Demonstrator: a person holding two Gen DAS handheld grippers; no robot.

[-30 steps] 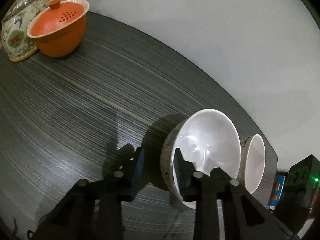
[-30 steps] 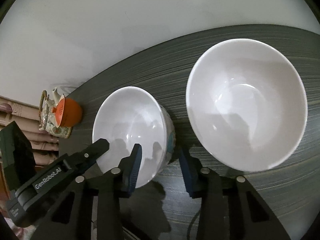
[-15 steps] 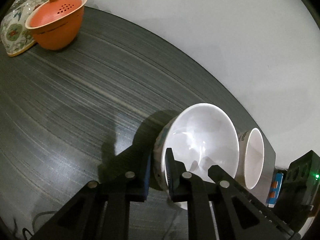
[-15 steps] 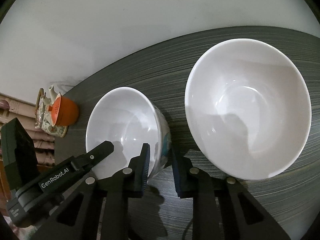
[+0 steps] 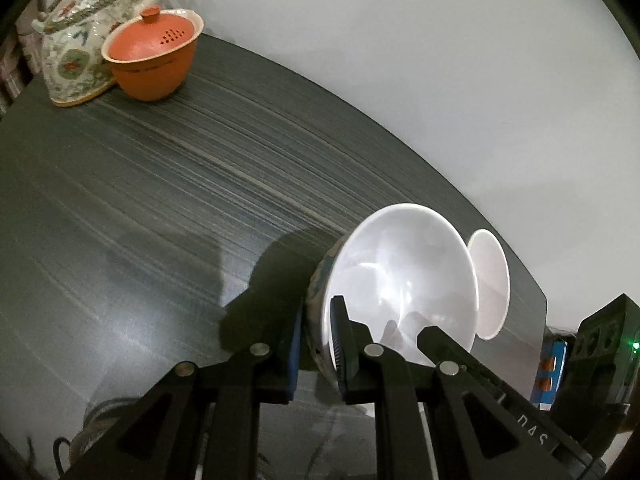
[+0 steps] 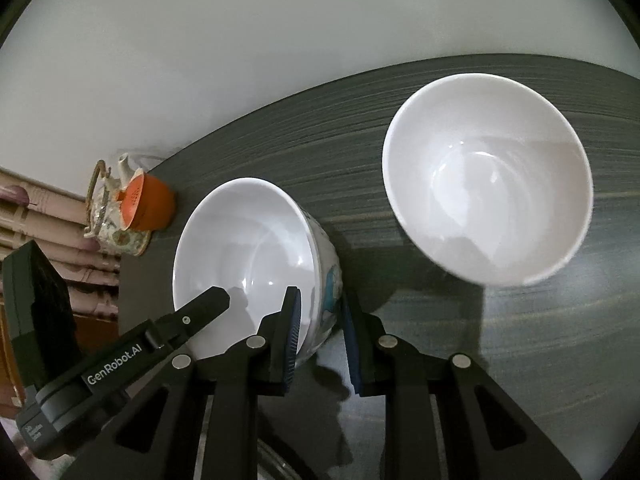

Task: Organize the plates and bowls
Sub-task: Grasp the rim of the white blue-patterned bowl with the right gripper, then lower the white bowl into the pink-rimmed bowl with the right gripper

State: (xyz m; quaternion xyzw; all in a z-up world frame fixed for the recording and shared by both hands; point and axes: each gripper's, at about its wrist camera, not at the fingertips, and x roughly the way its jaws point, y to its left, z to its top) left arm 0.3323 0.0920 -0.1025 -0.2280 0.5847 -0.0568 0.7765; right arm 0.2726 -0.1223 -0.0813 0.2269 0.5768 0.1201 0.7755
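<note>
A small patterned bowl [image 5: 400,280], white inside, is held by both grippers. My left gripper [image 5: 316,344] is shut on its near rim, one finger inside and one outside. My right gripper [image 6: 318,332] is shut on the opposite rim of the same bowl [image 6: 244,252]; the left gripper's finger [image 6: 200,308] shows inside it. The bowl appears lifted a little off the dark table [image 5: 160,200]. A larger white bowl [image 6: 488,184] stands on the table to the right; in the left wrist view it [image 5: 490,284] is partly hidden behind the small bowl.
An orange lidded cup [image 5: 152,60] and a flowered teapot [image 5: 76,60] stand at the table's far left corner, also seen in the right wrist view [image 6: 148,200]. A white wall rises behind the table. The table's right edge [image 5: 536,300] is near the large bowl.
Both grippers closed from open onto the small bowl's rim. The bowl has since risen and shifted slightly, with the view of the teapot and cup changing.
</note>
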